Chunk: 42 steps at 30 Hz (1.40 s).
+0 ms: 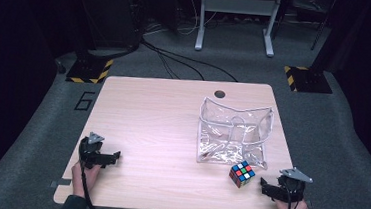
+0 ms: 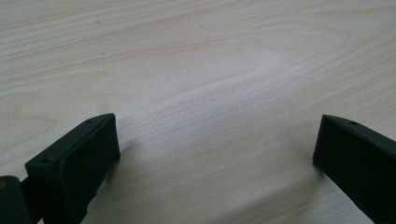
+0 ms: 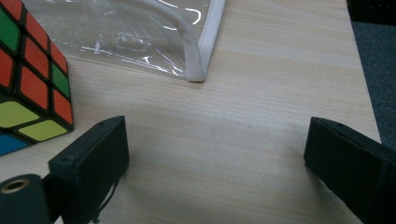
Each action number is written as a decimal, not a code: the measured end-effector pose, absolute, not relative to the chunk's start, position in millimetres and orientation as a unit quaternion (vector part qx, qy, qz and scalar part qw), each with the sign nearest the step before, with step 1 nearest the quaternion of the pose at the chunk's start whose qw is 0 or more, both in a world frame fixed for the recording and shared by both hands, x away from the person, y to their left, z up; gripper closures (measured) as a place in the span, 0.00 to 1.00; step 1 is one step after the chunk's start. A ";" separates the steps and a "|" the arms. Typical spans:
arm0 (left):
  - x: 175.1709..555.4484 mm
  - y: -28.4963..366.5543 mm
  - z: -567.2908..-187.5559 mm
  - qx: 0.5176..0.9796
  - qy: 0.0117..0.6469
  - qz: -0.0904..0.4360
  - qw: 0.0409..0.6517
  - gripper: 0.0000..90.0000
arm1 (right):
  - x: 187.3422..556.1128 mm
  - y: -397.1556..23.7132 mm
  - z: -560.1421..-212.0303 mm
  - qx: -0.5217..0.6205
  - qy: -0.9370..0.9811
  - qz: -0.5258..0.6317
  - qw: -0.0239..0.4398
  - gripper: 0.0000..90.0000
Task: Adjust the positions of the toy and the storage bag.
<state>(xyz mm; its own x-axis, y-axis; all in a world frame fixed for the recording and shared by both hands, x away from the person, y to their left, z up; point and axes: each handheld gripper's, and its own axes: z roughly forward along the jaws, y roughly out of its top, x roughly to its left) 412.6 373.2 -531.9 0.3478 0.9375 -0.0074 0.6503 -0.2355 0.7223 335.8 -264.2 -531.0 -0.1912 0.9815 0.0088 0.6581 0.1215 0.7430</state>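
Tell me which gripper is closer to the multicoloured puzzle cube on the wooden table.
Right. The right gripper sits just beside the multicoloured puzzle cube, jaws open. The left gripper rests far across the table, jaws open too.

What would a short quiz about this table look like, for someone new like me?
1. True or false: the puzzle cube sits inside the clear bag.
2. Which gripper is nearer the cube: A the left gripper, B the right gripper?
3. Fill in: both grippers' jaws stand ____, with nothing between them.

Key:
1. False; it rests on the table, just outside the bag's near edge.
2. B.
3. Open.
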 end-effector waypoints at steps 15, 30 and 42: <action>412.6 373.2 -531.9 0.754 0.526 0.221 0.324 0.00 | 335.6 -264.8 -531.0 0.584 0.702 0.317 0.257 0.07; 412.6 373.3 -531.9 0.754 0.527 0.221 0.324 0.00 | 334.9 -263.3 -530.7 0.587 0.698 0.313 0.262 0.08; 412.5 373.1 -531.9 0.754 0.527 0.222 0.324 0.00 | 331.1 -257.2 -526.8 0.580 0.705 0.324 0.247 0.02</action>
<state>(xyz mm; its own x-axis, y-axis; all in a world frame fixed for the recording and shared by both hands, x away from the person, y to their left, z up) 412.5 373.1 -531.9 0.3456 0.9383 -0.0068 0.6508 -0.2345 0.7221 331.1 -257.2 -526.8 -0.2051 0.9784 0.0270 0.6582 0.1175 0.7436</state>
